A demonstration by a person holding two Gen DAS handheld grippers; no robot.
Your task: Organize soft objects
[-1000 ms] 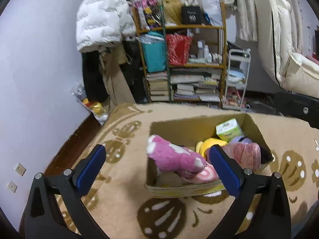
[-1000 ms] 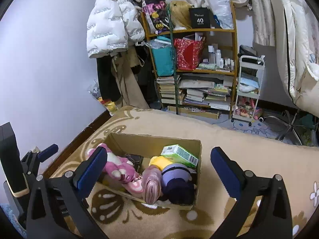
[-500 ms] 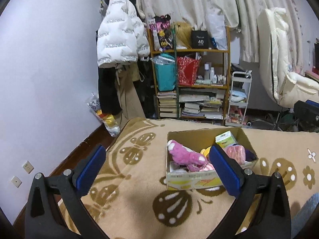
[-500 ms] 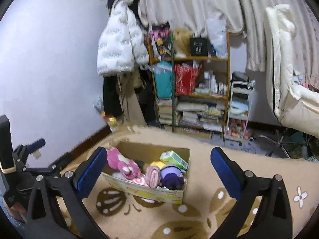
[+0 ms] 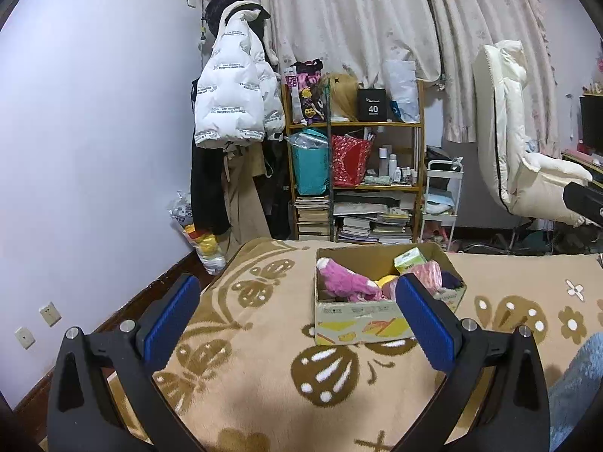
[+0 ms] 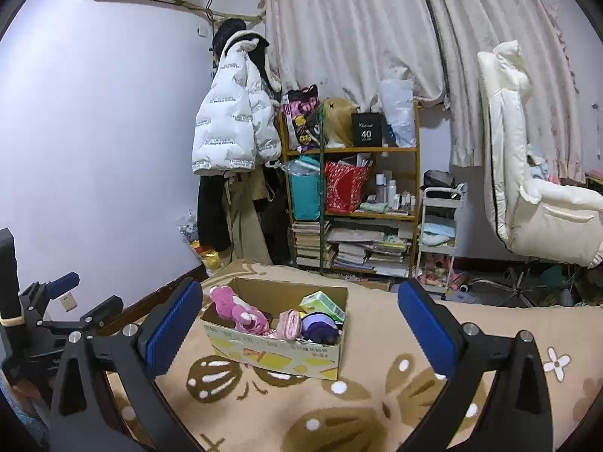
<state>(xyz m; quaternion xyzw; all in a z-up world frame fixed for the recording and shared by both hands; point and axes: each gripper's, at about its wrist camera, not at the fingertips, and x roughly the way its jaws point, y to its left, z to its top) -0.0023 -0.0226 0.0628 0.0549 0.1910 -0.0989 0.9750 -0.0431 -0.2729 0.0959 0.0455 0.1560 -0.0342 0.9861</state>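
Both claws, left (image 5: 297, 316) and right (image 6: 299, 324), hung apart, empty; we judged the task near done: plush (image 6: 235, 307) and other soft items sat in the box (image 6: 275, 354).

Dim, even indoor light with a cool violet cast on the wall (image 5: 94, 132). Both views are sharp, with soft shadows, strong fisheye bending and black vignette corners.

bare blanket (image 5: 264, 339) before box (image 5: 361, 320)
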